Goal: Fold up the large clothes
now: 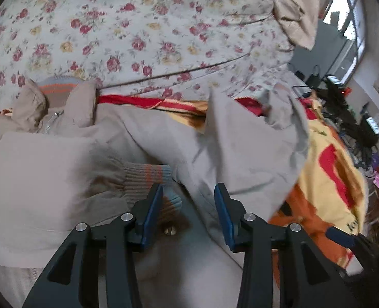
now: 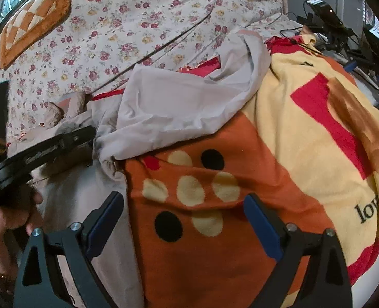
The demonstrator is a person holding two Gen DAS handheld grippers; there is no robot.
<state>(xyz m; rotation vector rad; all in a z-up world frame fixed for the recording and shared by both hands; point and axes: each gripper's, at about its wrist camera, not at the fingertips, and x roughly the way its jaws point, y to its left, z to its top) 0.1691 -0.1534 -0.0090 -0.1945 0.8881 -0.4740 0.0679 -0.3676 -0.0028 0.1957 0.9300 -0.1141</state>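
1. Jacket (image 1: 163, 138): beige-grey, striped knit cuffs, zip; lies crumpled on the blanket (image 2: 305, 128) over the floral bed sheet (image 1: 138, 25).
2. Collar at left, hem seemingly rightward; long axis roughly left-right.
3. Left gripper (image 1: 188, 192): fingers apart, empty, above a cuff (image 1: 148, 177).
4. Right gripper (image 2: 183, 205): wide, empty.

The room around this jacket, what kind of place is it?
Probably a lived-in bedroom. A rose-print floral bedspread covers a bed, an orange-and-yellow fleece blanket lies under the beige zip jacket, and a window lights a cluttered corner.
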